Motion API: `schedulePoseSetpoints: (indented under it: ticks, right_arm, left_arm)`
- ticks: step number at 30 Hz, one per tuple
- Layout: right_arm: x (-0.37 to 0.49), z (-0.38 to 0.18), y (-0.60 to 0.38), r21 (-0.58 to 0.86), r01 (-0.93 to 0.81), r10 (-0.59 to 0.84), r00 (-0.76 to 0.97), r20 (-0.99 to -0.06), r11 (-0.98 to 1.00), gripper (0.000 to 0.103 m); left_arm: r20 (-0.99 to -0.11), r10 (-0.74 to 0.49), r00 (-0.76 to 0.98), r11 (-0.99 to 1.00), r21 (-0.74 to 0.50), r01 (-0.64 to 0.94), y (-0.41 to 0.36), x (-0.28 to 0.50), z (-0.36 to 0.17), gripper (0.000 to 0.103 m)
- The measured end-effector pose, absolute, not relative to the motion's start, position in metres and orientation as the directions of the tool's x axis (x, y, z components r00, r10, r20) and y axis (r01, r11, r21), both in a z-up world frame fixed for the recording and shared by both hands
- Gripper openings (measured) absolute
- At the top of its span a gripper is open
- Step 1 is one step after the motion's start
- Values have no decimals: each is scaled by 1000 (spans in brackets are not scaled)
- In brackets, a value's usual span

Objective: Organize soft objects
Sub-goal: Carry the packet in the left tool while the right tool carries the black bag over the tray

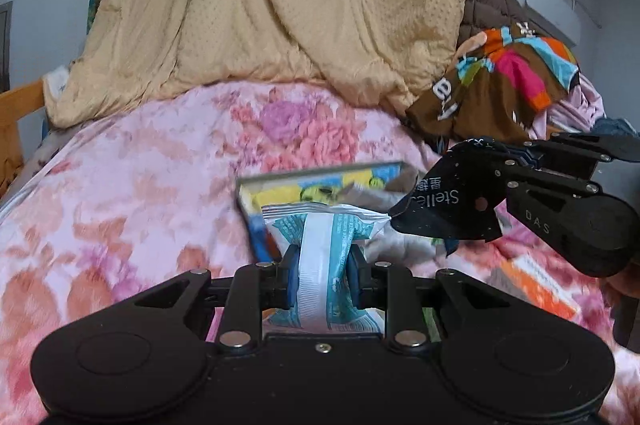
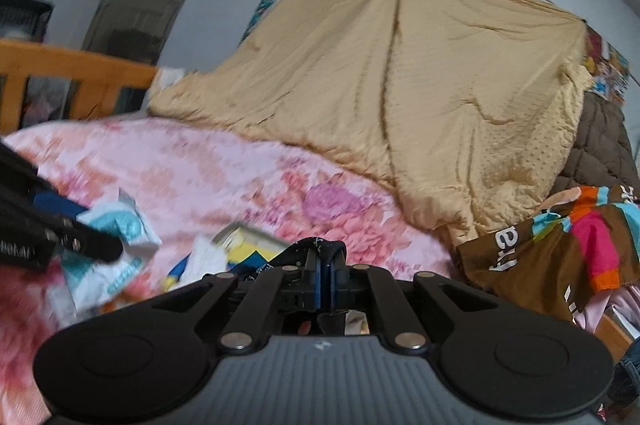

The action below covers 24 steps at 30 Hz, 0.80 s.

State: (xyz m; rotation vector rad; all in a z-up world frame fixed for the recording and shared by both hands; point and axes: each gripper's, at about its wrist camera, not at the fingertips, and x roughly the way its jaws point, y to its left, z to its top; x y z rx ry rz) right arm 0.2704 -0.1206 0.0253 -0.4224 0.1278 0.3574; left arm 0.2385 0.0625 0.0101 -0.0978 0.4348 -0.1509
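I have the left tongs [image 1: 322,267] clamped on a teal-and-white packet [image 1: 324,241], the blue pads pressing its middle so the sealed top edge stands up above them, lifted clear of the floral bedspread [image 1: 140,185]. To the right of the packet, my right tongs [image 1: 404,215] reach in from the side, pinched tight on a black printed pouch [image 1: 444,201] with white lettering. In the right wrist view that pouch [image 2: 320,249] only peeks out as a dark fold above the closed pads, and most of it is hidden behind the tongs [image 2: 325,285].

Behind the packet, a colourful picture book [image 1: 320,185] lies on the bedspread, partly covered, its cover too blurred to read. An orange-and-white item [image 1: 536,285] to the right of the packet is cut off by the right tongs.

Further back from the packet, a tan quilt [image 1: 260,5] hangs like a tent over the bed. Right of it sits a brown multicoloured cloth [image 1: 500,81]. Left of the quilt, a wooden bed rail [image 2: 80,81] meets a pale wall.
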Motion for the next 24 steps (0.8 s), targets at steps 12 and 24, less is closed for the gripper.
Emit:
schedulePoseSetpoints:
  ticks: [12, 24]
  right_arm:
    - [356, 43, -133, -158, -307, 278, 943, -182, 938, 4]
    - [418, 18, -131, 2, -295, 281, 909, -307, 956, 4]
  left_arm:
    - [-388, -139, 911, 975, -212, 59, 58, 326, 8, 26]
    - [-463, -120, 878, 975, -219, 18, 56, 390, -27, 26]
